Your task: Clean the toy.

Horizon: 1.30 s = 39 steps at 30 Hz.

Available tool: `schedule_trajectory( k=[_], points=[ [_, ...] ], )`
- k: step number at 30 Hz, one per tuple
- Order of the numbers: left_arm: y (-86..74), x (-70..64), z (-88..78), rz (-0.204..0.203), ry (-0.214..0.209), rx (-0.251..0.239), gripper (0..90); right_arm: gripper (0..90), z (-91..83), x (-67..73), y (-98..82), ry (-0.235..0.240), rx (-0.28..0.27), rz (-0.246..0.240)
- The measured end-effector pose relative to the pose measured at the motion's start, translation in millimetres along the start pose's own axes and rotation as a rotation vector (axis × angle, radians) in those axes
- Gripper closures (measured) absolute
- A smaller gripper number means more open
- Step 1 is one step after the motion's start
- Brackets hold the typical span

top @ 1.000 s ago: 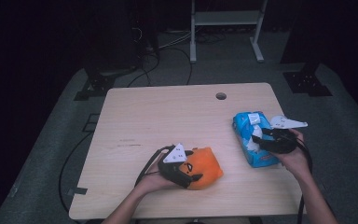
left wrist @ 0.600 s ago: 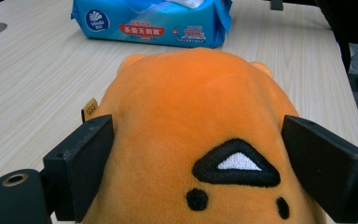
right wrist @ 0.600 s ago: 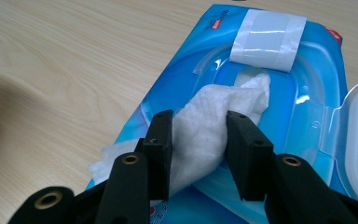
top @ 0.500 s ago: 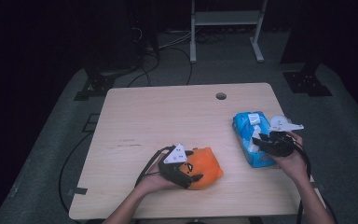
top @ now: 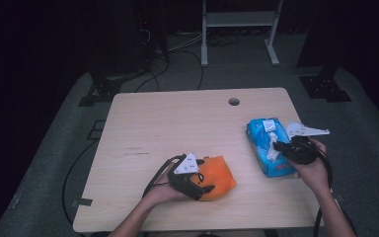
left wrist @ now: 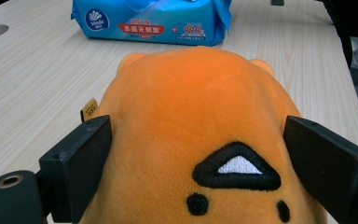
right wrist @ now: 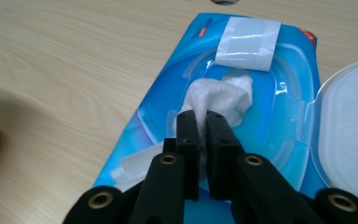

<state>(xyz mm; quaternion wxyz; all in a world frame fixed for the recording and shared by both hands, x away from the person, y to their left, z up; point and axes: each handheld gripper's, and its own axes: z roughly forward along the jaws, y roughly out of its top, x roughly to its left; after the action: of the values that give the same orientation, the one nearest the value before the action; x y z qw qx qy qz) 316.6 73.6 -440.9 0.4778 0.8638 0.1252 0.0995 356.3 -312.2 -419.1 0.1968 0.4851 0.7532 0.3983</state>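
Seen from the high view, a person works at a pale wooden table (top: 177, 128) with a gripper in each hand. The left forearm comes in from the bottom edge and angles toward the table's near middle, where the left gripper (top: 197, 180) lies low and nearly level against an orange plush toy (top: 219, 180), its jaws set on either side of the toy. The right forearm rises along the table's right edge, wrist bent inward, and the right gripper (top: 279, 148) points left over a blue pack of wet wipes (top: 264, 143) lying near that edge. The pack's lid is folded open toward the far right. Toy and pack rest well apart on the tabletop.

In the left gripper view, the two black jaws stand wide and press into the flanks of the plush toy (left wrist: 200, 135), which bulges between them; they have just been opening a little further, yet the toy remains clamped. A small tag sticks out at the toy's left side. The wipes pack (left wrist: 151, 21) lies beyond it across the table.

In the right gripper view, the jaws have just been closing and now pinch a white wet wipe (right wrist: 219, 100) that stands out of the pack's (right wrist: 168, 102) oval opening. The clear lid (right wrist: 349, 130) lies flipped open at the right.
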Motion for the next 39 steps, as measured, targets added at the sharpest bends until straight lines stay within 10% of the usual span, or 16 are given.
schedule_trajectory(
  k=[9, 14, 24, 31, 35, 39],
  points=[
    [1.0, 0.2, -1.1, 0.003, 0.005, 0.005, 9.3, 84.8, -43.6, 27.5, 18.1, 0.150, -0.111, -0.042],
    [0.9, 0.9, -2.6, 0.014, 0.009, 0.011, 9.4, 84.8, -63.5, 77.0, 16.4, 0.258, -0.104, -0.179],
    [-0.2, 3.6, -2.4, 0.007, 0.005, 0.003, 9.3, 84.7, -72.0, 131.4, 4.7, 0.511, 0.011, -0.244],
    [-0.4, 2.9, -1.5, 0.030, -0.002, -0.006, 9.3, 84.3, -39.9, 158.7, 13.3, 0.698, 0.143, -0.281],
    [-0.8, 1.4, -1.5, 0.042, -0.003, -0.008, 9.3, 83.6, -16.4, 154.8, 20.4, 0.702, 0.166, -0.275],
    [-0.8, 1.4, -1.6, 0.047, -0.006, -0.006, 9.3, 80.7, -0.9, 148.5, 25.0, 0.609, 0.142, -0.304]
  ],
)
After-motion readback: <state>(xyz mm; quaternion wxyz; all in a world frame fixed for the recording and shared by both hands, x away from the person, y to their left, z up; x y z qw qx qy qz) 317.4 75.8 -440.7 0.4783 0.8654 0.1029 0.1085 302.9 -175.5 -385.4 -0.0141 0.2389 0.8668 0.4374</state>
